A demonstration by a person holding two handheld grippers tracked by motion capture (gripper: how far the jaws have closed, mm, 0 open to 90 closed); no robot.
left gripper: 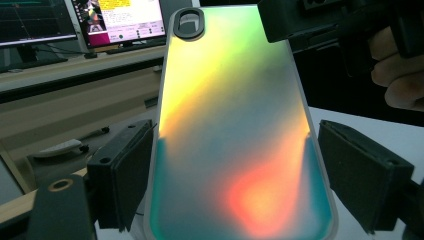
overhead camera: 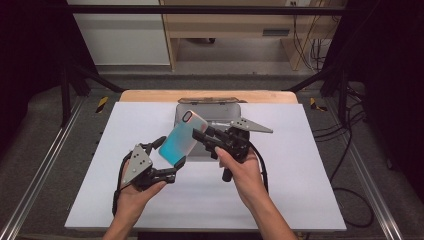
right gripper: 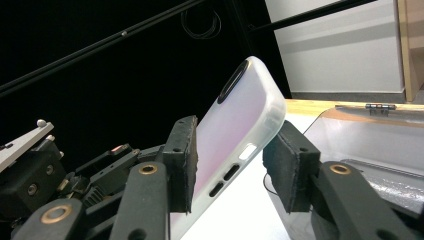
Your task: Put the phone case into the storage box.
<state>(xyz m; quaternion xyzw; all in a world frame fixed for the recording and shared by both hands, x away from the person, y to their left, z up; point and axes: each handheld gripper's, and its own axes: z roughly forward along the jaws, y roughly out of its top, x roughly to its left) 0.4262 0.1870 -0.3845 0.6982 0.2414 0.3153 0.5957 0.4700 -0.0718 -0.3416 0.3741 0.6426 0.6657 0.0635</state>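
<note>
A phone case [overhead camera: 182, 136] with a shimmering teal-to-pink back is held tilted in the air above the white mat [overhead camera: 300, 170]. My right gripper [overhead camera: 204, 140] is shut on its right long edge, and in the right gripper view its pads [right gripper: 182, 160] pinch the case [right gripper: 245, 100] across its thickness near the side buttons. My left gripper [overhead camera: 170, 152] straddles the case's lower end across its width. In the left gripper view one pad [left gripper: 127, 175] meets the edge of the case [left gripper: 235, 100], while a thin gap shows at the other pad.
Behind the case, an open grey metal tin [overhead camera: 220, 111] lies at the back middle of the mat; its lid [right gripper: 380, 135] also appears in the right gripper view. A wooden table edge [overhead camera: 150, 95] runs behind the mat. Monitors [left gripper: 115, 20] stand beyond.
</note>
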